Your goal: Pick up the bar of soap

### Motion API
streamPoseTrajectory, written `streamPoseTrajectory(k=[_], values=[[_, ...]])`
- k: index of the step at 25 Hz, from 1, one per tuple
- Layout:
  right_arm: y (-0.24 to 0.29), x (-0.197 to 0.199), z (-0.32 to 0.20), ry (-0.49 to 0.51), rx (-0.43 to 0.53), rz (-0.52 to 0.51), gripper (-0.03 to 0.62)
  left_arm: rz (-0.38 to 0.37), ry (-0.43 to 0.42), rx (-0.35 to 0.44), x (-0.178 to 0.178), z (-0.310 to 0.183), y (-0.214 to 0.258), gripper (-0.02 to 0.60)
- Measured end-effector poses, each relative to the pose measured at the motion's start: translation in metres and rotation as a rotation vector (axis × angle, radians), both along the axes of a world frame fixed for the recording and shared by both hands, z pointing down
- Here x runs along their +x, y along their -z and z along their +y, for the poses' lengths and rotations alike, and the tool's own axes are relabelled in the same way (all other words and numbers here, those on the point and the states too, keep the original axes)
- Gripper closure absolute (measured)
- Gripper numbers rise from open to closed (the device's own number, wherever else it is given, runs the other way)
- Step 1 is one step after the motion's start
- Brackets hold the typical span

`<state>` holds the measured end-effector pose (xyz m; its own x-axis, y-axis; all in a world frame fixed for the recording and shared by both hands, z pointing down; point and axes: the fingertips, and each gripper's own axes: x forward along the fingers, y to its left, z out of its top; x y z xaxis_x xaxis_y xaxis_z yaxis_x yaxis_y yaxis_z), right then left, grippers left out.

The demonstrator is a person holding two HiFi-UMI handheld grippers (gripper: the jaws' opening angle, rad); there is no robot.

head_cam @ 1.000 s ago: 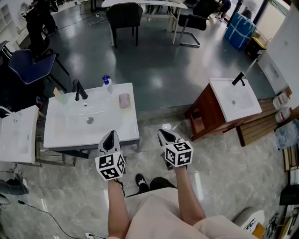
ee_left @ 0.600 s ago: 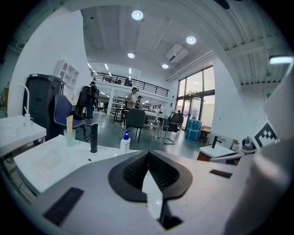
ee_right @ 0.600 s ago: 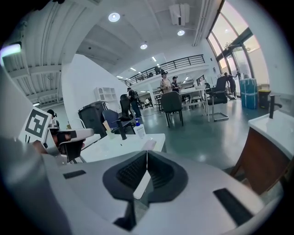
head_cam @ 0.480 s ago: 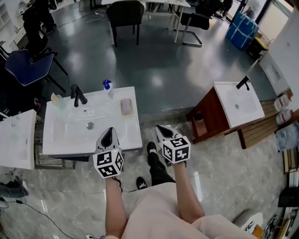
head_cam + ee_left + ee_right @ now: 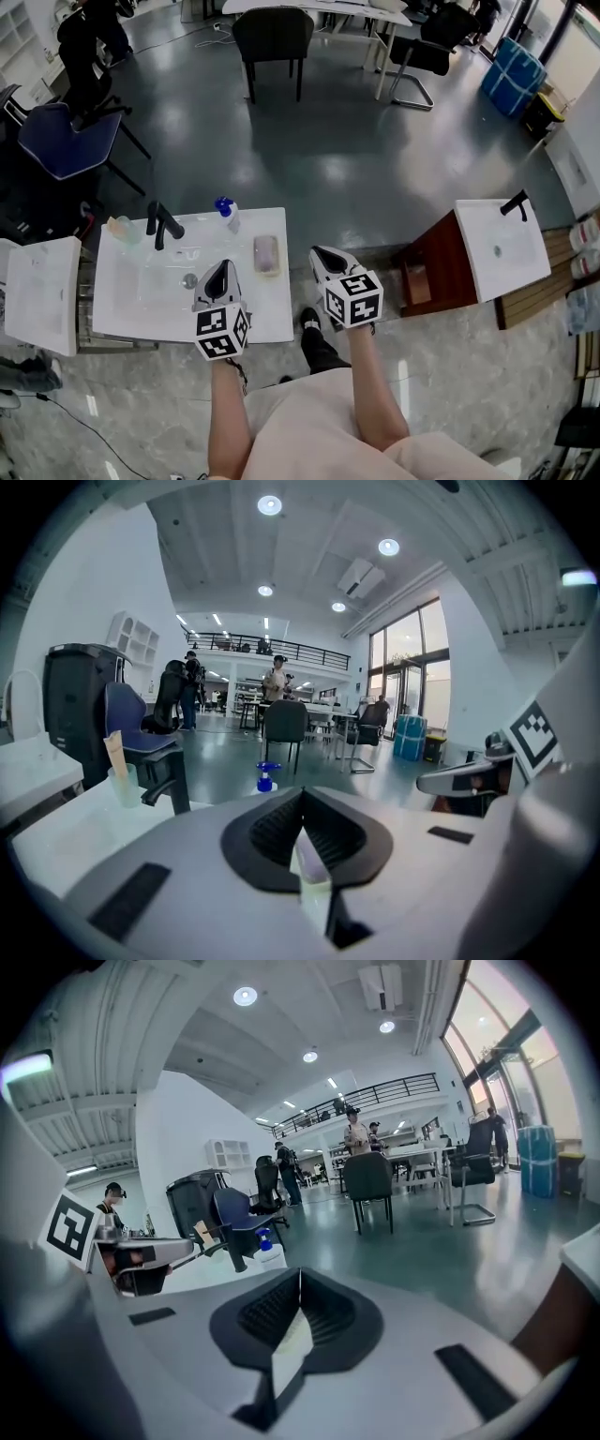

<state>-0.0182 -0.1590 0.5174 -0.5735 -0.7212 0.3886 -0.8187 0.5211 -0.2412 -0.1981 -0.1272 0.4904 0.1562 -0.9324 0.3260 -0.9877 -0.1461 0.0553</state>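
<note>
The pinkish bar of soap (image 5: 267,253) lies on the right rim of a white sink (image 5: 267,319), next to a blue-capped bottle (image 5: 225,212) and a black faucet (image 5: 161,223). My left gripper (image 5: 221,267) hovers over the sink's front part, left of and nearer than the soap, jaws shut and empty. My right gripper (image 5: 320,252) is just off the sink's right edge, right of the soap, also shut and empty. In the left gripper view the shut left gripper (image 5: 302,810) hides the soap, with the bottle (image 5: 267,776) beyond. In the right gripper view the right gripper (image 5: 298,1290) is shut.
A cup (image 5: 122,229) stands at the sink's back left corner. Another white sink (image 5: 37,292) is at the left, and a third sink (image 5: 502,248) on a wooden cabinet is at the right. A blue chair (image 5: 64,141) and a black chair (image 5: 272,36) stand beyond on dark floor.
Both grippers have moved forward toward the sink. The left one now hangs over the basin and the right one has come level with the soap. Jaws stayed shut.
</note>
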Motion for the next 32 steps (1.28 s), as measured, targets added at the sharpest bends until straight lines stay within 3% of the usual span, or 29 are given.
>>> streamPoseTrajectory(k=[8, 18, 28, 32], values=[[-0.013, -0.016, -0.069, 0.099, -0.034, 0.012, 0.588, 0.003, 0.045, -0.086, 0.006, -0.053, -0.028, 0.574], [-0.058, -0.028, -0.115, 0.242, -0.103, 0.117, 0.588, 0.005, 0.090, -0.197, 0.018, -0.078, -0.064, 0.571], [-0.084, -0.032, -0.143, 0.266, -0.179, 0.062, 0.588, 0.012, 0.091, -0.309, 0.048, -0.060, -0.100, 0.470], [-0.088, -0.043, -0.143, 0.311, -0.186, 0.071, 0.588, -0.002, 0.092, -0.367, 0.050, -0.053, -0.115, 0.396]])
